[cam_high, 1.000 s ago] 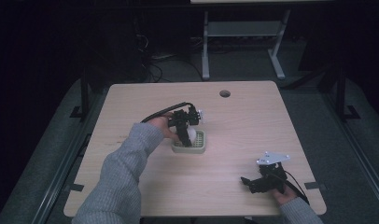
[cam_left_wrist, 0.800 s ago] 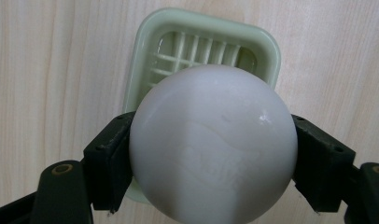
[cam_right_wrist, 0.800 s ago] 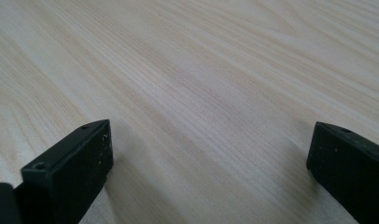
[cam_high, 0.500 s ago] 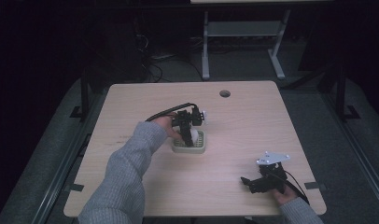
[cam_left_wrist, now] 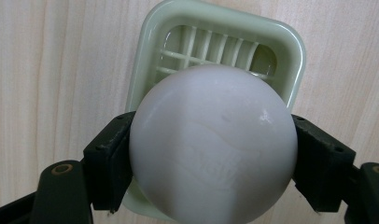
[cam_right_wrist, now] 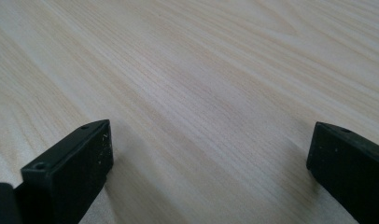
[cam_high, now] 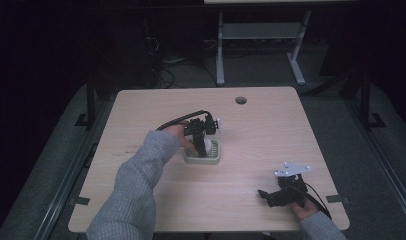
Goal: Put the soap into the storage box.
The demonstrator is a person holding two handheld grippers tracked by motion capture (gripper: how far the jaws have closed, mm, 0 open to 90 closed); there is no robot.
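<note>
Your left hand-held gripper [cam_left_wrist: 211, 186] clamps the white ball [cam_left_wrist: 213, 149] across its widest part above the green basket [cam_left_wrist: 295, 60]; smooth, probably slippery. Your right hand-held gripper [cam_right_wrist: 211, 172] rests open.

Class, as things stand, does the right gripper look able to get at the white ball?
Probably not: the left gripper is shut on the white ball above the green basket, covering both sides, while the right gripper sits open across bare table.

The white ball [cam_left_wrist: 213, 144] hides most of the green basket's [cam_left_wrist: 290, 51] slatted floor and near rim.
</note>
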